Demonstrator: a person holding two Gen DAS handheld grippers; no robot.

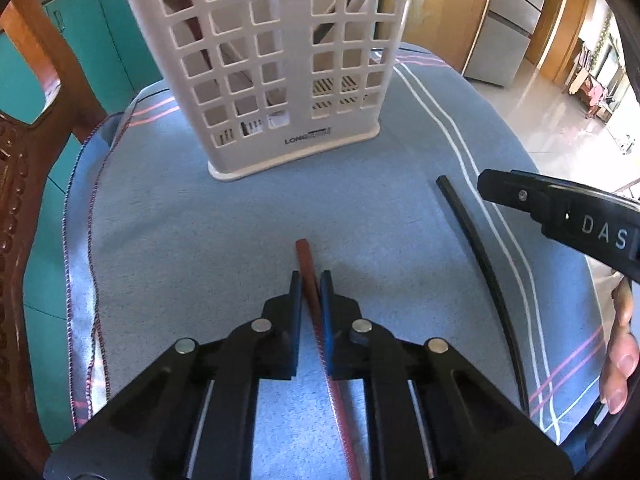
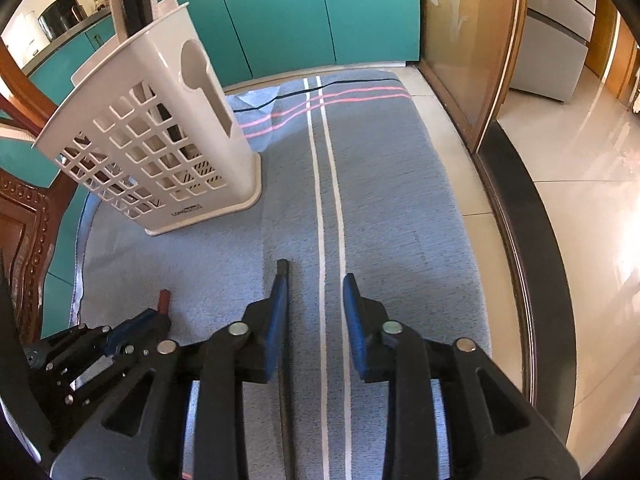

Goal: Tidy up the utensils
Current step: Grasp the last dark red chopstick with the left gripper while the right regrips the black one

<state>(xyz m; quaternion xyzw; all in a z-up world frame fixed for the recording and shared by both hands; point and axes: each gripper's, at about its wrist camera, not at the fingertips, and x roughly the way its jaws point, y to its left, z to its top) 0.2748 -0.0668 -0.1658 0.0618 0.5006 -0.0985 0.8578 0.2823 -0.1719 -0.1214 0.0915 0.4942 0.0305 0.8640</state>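
A white slotted utensil holder (image 1: 280, 68) stands on the blue cloth at the far side; it also shows in the right wrist view (image 2: 160, 156). My left gripper (image 1: 311, 280) is shut on a red-brown chopstick (image 1: 306, 256) that lies on the cloth and points toward the holder. Its tip shows in the right wrist view (image 2: 164, 300). A black chopstick (image 1: 480, 264) lies to the right. My right gripper (image 2: 316, 284) is open, its left finger over the black chopstick (image 2: 283, 268), whose end sticks out ahead.
The blue striped cloth (image 2: 380, 200) covers a small table. A carved wooden chair (image 1: 24, 184) stands at the left. Teal cabinets (image 2: 300, 12) are behind. A tiled floor (image 2: 580, 200) drops away to the right.
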